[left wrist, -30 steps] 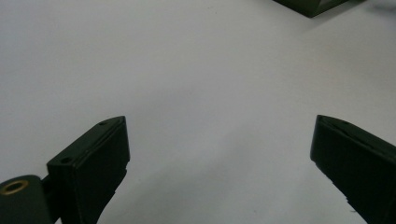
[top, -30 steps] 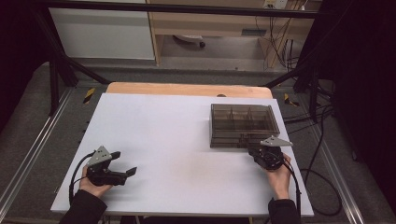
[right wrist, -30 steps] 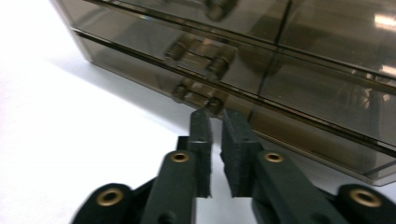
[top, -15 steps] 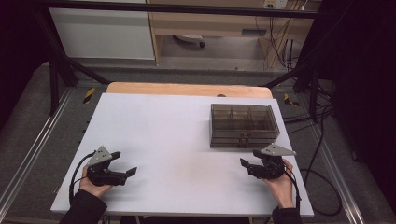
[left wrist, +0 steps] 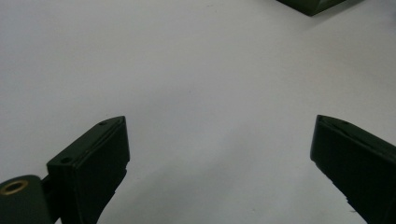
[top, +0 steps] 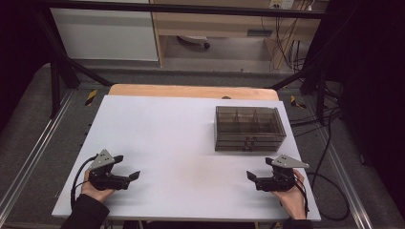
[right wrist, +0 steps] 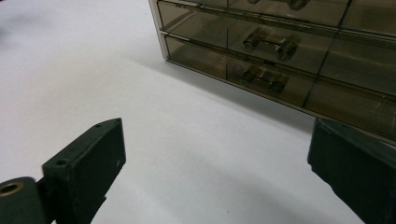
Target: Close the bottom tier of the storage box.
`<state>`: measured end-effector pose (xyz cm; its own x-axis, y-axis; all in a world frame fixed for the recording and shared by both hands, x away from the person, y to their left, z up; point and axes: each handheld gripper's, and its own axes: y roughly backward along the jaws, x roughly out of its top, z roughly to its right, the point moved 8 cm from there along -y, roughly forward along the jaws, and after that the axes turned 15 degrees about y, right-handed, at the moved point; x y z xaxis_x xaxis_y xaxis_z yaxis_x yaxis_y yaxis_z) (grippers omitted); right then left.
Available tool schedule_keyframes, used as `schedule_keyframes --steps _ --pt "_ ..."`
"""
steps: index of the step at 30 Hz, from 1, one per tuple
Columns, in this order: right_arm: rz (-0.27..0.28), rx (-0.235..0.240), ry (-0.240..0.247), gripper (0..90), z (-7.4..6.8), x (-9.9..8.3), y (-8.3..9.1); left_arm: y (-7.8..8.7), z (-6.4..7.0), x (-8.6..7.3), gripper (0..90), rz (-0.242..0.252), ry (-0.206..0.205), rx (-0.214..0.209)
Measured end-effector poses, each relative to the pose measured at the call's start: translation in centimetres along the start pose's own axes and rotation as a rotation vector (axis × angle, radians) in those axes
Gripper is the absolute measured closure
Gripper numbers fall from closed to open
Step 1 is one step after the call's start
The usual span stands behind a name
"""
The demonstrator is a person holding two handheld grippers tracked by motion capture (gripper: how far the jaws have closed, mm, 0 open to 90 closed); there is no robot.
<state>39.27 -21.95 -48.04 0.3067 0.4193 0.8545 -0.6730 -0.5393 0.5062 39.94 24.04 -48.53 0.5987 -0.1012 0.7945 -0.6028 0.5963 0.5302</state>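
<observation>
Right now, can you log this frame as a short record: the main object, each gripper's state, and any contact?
object: smoky translucent plastic drawer box, far right of white table
drawers: shut, small handles on the front
left gripper: open, holds nothing, near left corner
right gripper: open, holds nothing, just in front of the box
contact: none with the box

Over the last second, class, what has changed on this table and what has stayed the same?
The right tool drew back from the front of the drawer box toward the person, ending near the table's front edge, open and empty. The left tool, also open, and the drawer box stayed put.
</observation>
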Motion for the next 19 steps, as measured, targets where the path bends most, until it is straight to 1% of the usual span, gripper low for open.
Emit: schedule_keyframes --steps 2,5,9,14,19 --pt "-0.004 -0.002 0.012 1.6 0.0 -0.3 0.2 0.0 0.0 0.0 4.7 0.0 0.0 0.0" --pt "-0.005 -0.01 0.009 0.6 0.2 -0.6 0.3 0.0 0.0 0.0 4.7 -0.003 -0.003 -0.001" --pt "-0.008 -0.015 0.026 0.5 0.5 -0.9 0.4 -0.1 0.0 -0.1 4.7 -0.006 -0.002 -0.001" --pt "-0.031 -0.022 0.02 0.2 0.8 -1.5 0.3 -0.1 0.1 -0.1 4.7 -0.009 -0.006 -0.001" --pt "-0.026 -0.03 0.015 0.2 1.1 -1.6 0.4 -0.1 0.0 -0.1 4.7 -0.013 -0.005 0.0"
